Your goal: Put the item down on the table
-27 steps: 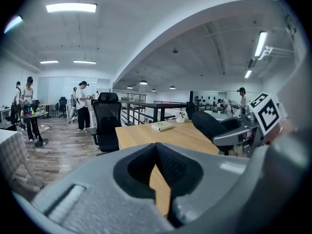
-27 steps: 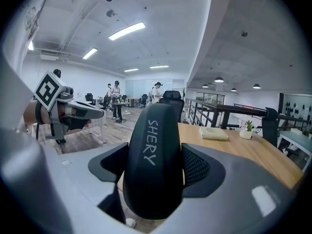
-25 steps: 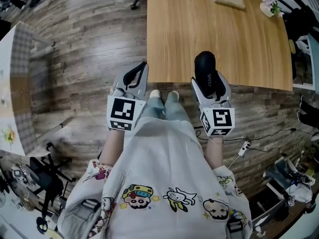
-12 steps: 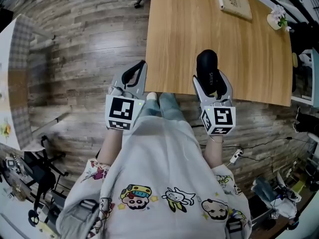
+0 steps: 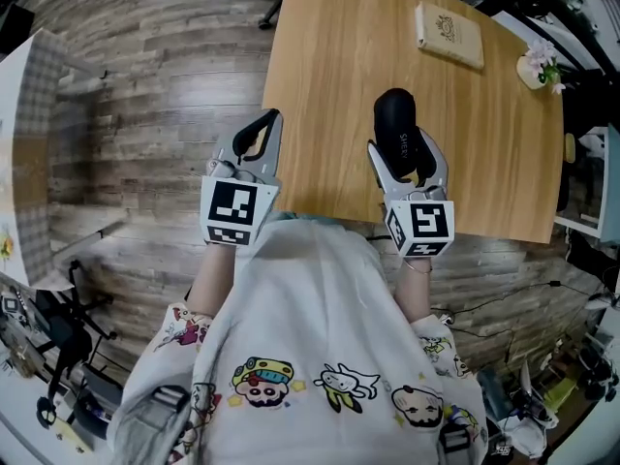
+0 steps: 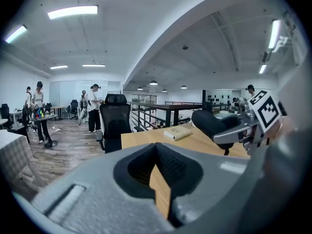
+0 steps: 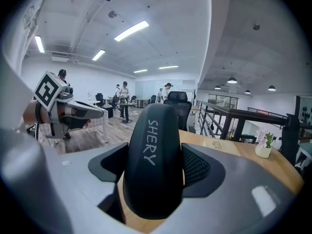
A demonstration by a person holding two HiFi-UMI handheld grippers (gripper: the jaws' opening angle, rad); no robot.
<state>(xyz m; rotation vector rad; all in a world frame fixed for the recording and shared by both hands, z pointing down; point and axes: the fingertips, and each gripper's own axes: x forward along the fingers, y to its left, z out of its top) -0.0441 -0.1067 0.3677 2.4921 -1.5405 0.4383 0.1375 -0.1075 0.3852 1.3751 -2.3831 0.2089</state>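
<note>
The right gripper [image 5: 405, 153] and its black oval case [image 5: 395, 122] have moved wholly over the light wooden table [image 5: 329, 56]. The left gripper [image 5: 260, 134] now reaches its edge.

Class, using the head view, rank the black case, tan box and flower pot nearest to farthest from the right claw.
1. Black case, gripped in the right claw.
2. Tan box, ahead, slightly right.
3. Flower pot, farthest, far right.
</note>
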